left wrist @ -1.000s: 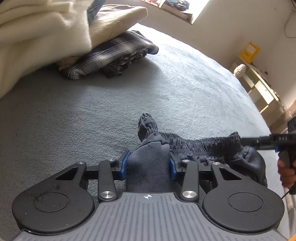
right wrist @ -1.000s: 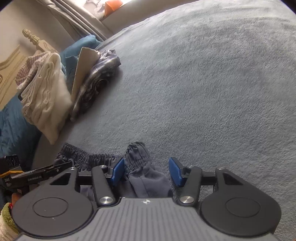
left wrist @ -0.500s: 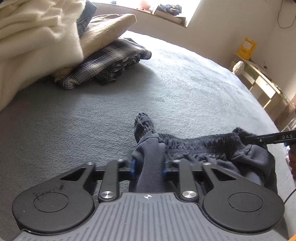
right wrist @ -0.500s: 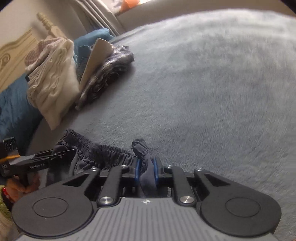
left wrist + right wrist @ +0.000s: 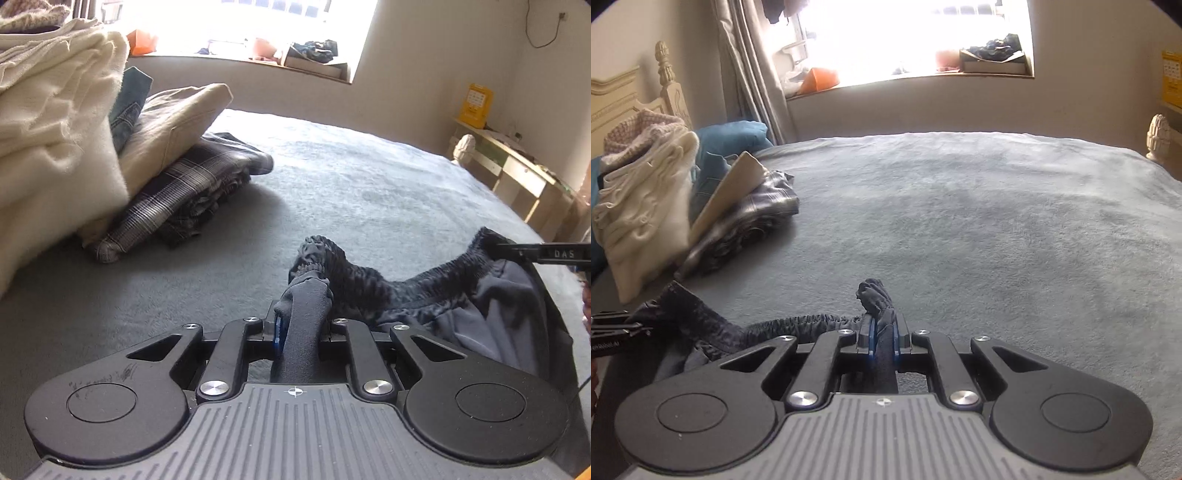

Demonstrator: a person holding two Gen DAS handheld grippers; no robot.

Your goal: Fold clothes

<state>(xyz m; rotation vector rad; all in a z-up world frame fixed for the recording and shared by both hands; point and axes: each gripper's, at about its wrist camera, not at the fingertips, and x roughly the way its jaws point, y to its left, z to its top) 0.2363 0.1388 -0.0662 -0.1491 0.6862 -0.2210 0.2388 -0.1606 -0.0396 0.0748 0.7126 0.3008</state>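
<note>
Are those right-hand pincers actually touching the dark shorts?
Touching. The right wrist view shows the right gripper with its blue pads pressed on a bunched fold of the dark shorts.

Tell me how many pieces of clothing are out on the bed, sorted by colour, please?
Counting what shows; the stack may hide more.
Dark grey: 1, the shorts, clamped by the left gripper and the right gripper
Cream: 1, the knit
Beige: 1, the trousers
Blue denim: 1, the jeans
Grey plaid: 1, the plaid garment
Total: 5
</note>
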